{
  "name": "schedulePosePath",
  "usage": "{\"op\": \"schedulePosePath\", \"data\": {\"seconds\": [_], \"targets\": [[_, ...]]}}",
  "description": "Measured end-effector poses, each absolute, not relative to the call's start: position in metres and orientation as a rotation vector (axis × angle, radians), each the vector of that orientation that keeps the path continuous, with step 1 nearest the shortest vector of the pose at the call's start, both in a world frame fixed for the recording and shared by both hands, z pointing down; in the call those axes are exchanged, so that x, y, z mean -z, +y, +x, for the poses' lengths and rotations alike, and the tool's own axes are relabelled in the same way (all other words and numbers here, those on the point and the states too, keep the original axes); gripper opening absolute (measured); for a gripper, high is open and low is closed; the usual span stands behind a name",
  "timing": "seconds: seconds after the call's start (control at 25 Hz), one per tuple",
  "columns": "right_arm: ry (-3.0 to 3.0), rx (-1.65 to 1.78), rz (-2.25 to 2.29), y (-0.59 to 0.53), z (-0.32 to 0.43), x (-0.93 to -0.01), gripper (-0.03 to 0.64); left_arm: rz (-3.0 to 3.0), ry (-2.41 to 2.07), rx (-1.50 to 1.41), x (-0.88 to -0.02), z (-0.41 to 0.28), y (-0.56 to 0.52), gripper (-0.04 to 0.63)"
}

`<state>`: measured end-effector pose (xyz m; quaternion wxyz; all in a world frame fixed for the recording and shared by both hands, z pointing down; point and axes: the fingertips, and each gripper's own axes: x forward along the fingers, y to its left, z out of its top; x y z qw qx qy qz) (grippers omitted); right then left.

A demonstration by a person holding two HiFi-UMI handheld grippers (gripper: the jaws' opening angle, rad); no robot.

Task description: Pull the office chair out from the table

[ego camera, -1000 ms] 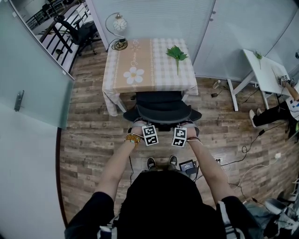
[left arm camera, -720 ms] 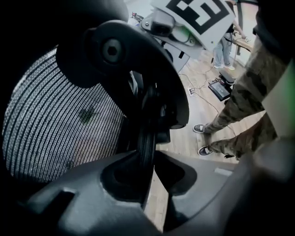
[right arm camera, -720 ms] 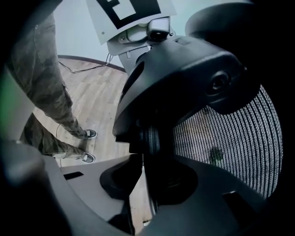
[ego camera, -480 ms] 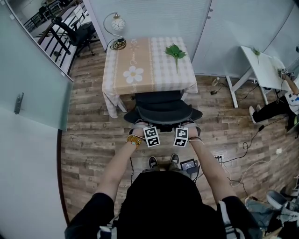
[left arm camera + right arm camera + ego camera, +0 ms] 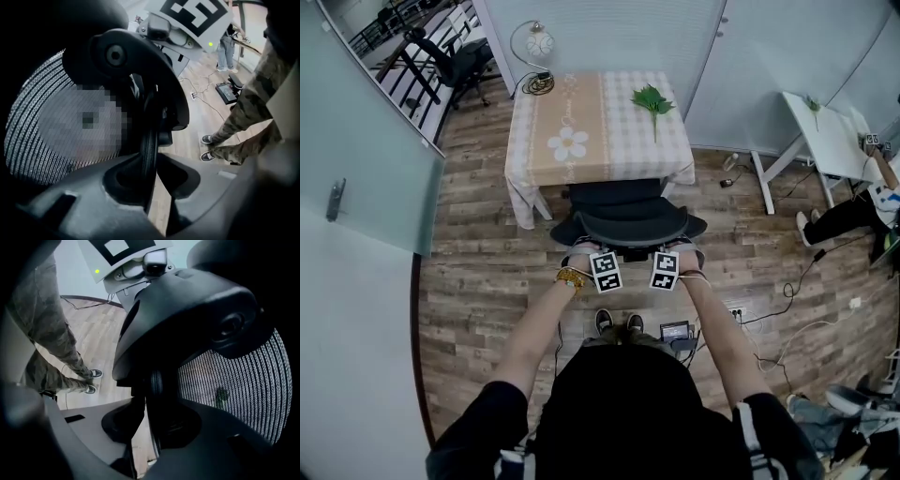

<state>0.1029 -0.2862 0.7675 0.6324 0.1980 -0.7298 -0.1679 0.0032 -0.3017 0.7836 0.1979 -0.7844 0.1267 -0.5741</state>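
Note:
A black office chair (image 5: 630, 225) stands tucked at the table (image 5: 600, 122), which has a checked cloth with a daisy; the seat reaches under the table's front edge. Both grippers grip the top rim of the mesh backrest. My left gripper (image 5: 596, 251) is on the rim left of centre and my right gripper (image 5: 664, 251) right of centre, marker cubes facing up. In the left gripper view the jaws (image 5: 152, 164) are shut on the thin black backrest rim (image 5: 149, 140). The right gripper view shows the same: jaws (image 5: 147, 413) clamped on the rim (image 5: 155, 380), mesh (image 5: 234, 390) beside it.
A lamp (image 5: 536, 47) and a green leaf (image 5: 653, 98) lie on the table. My feet (image 5: 616, 323) stand right behind the chair, with a black box (image 5: 678, 331) and cables (image 5: 769, 309) on the wood floor. A white side table (image 5: 825, 141) and a seated person (image 5: 853, 211) are at right, a glass door (image 5: 356, 159) at left.
Both grippers keep their hold on the backrest rim. Chair and hands stand almost where they were; only the view has shifted slightly.

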Motion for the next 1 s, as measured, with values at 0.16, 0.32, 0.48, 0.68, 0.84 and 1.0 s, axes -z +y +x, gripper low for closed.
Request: {"op": "schedulePosePath", "data": {"seconds": [0.16, 0.32, 0.48, 0.68, 0.84, 1.0], "targets": [[-1.673, 0.401, 0.44, -0.284, 0.099, -0.768, 0.077, -2.209, 0.385, 1.614, -0.785, -0.002, -0.299, 0.097], [-1.693, 0.408, 0.427, -0.283, 0.094, -0.765, 0.077, -2.215, 0.388, 1.647, -0.784, -0.007, -0.299, 0.097], [-1.697, 0.412, 0.425, -0.28, 0.089, -0.766, 0.077, -2.207, 0.41, 1.641, -0.784, -0.012, -0.294, 0.097], [-1.707, 0.423, 0.421, -0.277, 0.085, -0.766, 0.077, -2.202, 0.401, 1.628, -0.783, -0.016, -0.292, 0.097], [-1.698, 0.412, 0.421, -0.273, 0.085, -0.768, 0.077, -2.203, 0.404, 1.603, -0.784, -0.016, -0.286, 0.097], [-1.692, 0.389, 0.398, -0.268, 0.083, -0.767, 0.077, -2.211, 0.433, 1.568, -0.783, -0.018, -0.281, 0.097]]}}
